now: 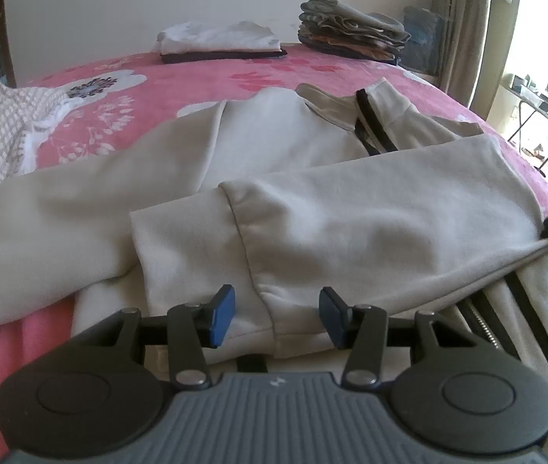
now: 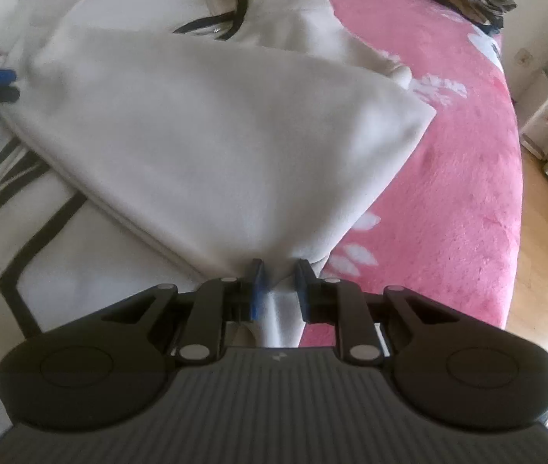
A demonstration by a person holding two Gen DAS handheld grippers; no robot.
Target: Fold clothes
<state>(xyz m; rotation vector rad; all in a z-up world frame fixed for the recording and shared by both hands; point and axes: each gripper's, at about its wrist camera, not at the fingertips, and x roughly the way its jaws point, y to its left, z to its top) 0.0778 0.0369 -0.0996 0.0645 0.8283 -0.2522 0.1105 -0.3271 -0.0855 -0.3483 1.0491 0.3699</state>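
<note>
Pink floral fleece bedspread point(image 1: 204, 73) carries a cream zip-front fleece jacket with black trim point(image 1: 293, 143), spread across it with one sleeve folded over the chest. At six o'clock the left gripper point(image 1: 277, 317) hovers, jaws parted around nothing. The right gripper point(image 2: 278, 288) pinches bunched cream fabric. Only the left view shows folded piles point(image 1: 351, 31) at twelve o'clock; only the right shows wooden floor point(image 2: 544, 232) at three.

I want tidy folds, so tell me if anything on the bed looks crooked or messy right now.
The folded-over flap of the beige jacket lies slanted, one corner poking onto the pink blanket. The right hand-held gripper pinches it. The zipper gapes open near the collar. The clothes stack looks neat.
</note>
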